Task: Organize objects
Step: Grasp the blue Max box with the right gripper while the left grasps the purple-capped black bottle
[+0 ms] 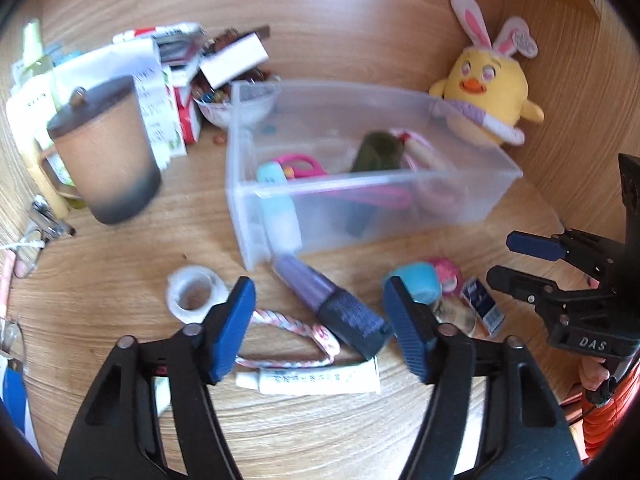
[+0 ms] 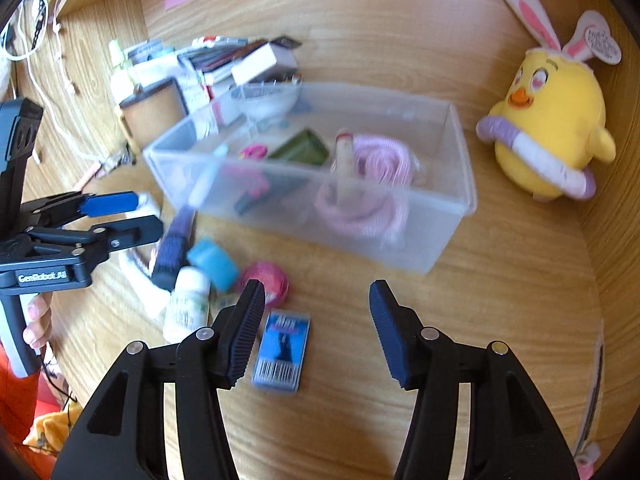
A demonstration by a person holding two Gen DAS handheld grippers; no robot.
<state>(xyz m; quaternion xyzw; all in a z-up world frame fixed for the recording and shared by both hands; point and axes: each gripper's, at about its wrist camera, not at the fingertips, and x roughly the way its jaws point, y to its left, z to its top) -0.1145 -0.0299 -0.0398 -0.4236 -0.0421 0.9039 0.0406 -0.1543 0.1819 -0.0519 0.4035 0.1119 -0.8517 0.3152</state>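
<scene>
A clear plastic bin (image 1: 472, 196) (image 2: 460, 200) on the wooden desk holds pink scissors (image 1: 302, 165), a green pouch (image 1: 378, 152) (image 2: 298, 148) and a pink rope (image 2: 380, 160). In front of it lie a purple brush (image 1: 332, 300) (image 2: 176, 240), a tape roll (image 1: 194, 292), a braided cord (image 1: 288, 322), a white tube (image 1: 308, 378), a blue roll (image 1: 416, 284) (image 2: 214, 262), a pink roll (image 2: 270, 280), a white bottle (image 2: 188, 308) and a blue card (image 2: 282, 350). My left gripper (image 1: 320, 320) (image 2: 124, 218) is open above the brush. My right gripper (image 2: 316, 328) (image 1: 516, 258) is open and empty beside the card.
A yellow chick plush (image 1: 488, 92) (image 2: 552, 128) sits at the back right. A brown lidded cup (image 1: 108, 152) (image 2: 154, 112) and a pile of boxes and papers (image 1: 176, 68) stand at the back left. Wooden walls close in behind and on the right.
</scene>
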